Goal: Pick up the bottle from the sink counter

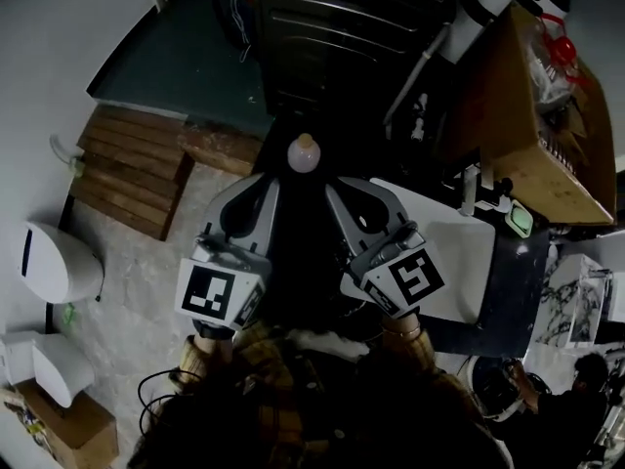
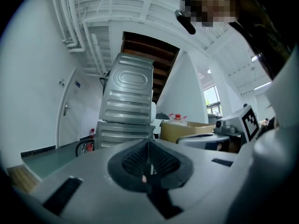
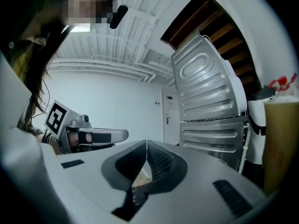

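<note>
In the head view a small pale bottle [image 1: 304, 152] with a beige cap shows from above, just beyond and between the tips of my two grippers; what it stands on is too dark to tell. My left gripper [image 1: 267, 179] and right gripper [image 1: 333, 184] point level and forward, side by side, both shut with nothing held. The white sink [image 1: 444, 252] with its faucet [image 1: 469, 191] lies right of the right gripper. In the left gripper view the jaws [image 2: 148, 143] meet in a line; in the right gripper view [image 3: 146, 146] likewise. Neither gripper view shows the bottle.
A tall ribbed metal appliance [image 2: 128, 101] stands ahead. An open cardboard box [image 1: 532, 115] sits at the far right, a wooden pallet [image 1: 132, 169] on the floor at left, white bins [image 1: 54, 262] further left. Another person [image 1: 576, 389] crouches at the lower right.
</note>
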`<action>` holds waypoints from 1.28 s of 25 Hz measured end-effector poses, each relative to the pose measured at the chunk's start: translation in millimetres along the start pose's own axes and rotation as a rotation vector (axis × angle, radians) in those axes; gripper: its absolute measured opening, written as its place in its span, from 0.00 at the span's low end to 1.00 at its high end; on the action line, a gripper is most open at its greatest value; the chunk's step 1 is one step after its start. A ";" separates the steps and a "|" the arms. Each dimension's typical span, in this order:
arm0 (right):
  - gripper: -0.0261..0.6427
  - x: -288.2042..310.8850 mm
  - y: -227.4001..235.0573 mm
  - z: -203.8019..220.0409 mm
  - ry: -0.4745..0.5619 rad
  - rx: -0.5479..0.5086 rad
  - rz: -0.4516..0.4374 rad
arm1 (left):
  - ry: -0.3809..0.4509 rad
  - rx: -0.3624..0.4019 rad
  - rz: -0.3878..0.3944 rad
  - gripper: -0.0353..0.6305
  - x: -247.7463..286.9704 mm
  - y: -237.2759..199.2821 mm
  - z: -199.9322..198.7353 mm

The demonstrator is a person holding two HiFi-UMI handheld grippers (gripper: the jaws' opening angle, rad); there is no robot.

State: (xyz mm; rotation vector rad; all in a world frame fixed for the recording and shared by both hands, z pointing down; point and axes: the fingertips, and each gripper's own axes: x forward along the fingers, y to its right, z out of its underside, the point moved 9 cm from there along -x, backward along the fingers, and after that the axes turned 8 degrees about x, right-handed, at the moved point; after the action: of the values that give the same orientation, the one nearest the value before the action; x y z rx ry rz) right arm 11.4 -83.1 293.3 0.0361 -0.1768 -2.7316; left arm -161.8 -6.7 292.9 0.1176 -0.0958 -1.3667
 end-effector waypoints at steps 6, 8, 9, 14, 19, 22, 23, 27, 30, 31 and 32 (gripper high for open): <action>0.06 -6.6 12.1 -3.6 -0.003 -0.009 0.119 | 0.003 -0.020 0.086 0.09 33.8 -11.2 7.0; 0.06 -2.7 13.4 -1.2 -0.027 -0.007 0.149 | 0.007 -0.027 0.110 0.09 39.5 -15.9 11.0; 0.06 -0.8 13.7 0.1 -0.034 -0.008 0.161 | 0.007 -0.032 0.121 0.09 41.8 -18.0 13.2; 0.06 1.8 13.8 0.8 -0.048 -0.043 0.212 | 0.021 -0.041 0.166 0.09 48.6 -27.0 19.1; 0.06 0.4 12.9 3.0 -0.051 -0.038 0.261 | 0.033 -0.049 0.189 0.09 57.4 -34.0 22.4; 0.06 -1.4 13.5 5.4 -0.056 -0.033 0.280 | 0.037 -0.049 0.217 0.09 64.2 -31.0 24.9; 0.06 -1.3 13.3 6.0 -0.058 -0.035 0.285 | 0.036 -0.052 0.228 0.09 66.3 -30.1 25.9; 0.06 -0.9 11.8 8.0 -0.069 -0.028 0.292 | 0.032 -0.060 0.256 0.09 73.9 -27.9 28.7; 0.06 -1.5 12.6 9.8 -0.074 -0.017 0.297 | 0.027 -0.054 0.268 0.09 79.0 -26.2 30.1; 0.06 -1.7 13.3 10.4 -0.075 -0.015 0.299 | 0.025 -0.050 0.270 0.09 80.6 -25.9 31.0; 0.06 -1.9 14.2 11.1 -0.076 -0.013 0.301 | 0.021 -0.046 0.271 0.09 82.0 -26.0 32.3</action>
State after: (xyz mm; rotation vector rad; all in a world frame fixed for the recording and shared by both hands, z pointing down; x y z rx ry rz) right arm 18.2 -94.0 306.1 -0.0916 -0.1713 -2.4349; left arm -175.0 -93.1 321.2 0.0769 -0.0597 -1.0967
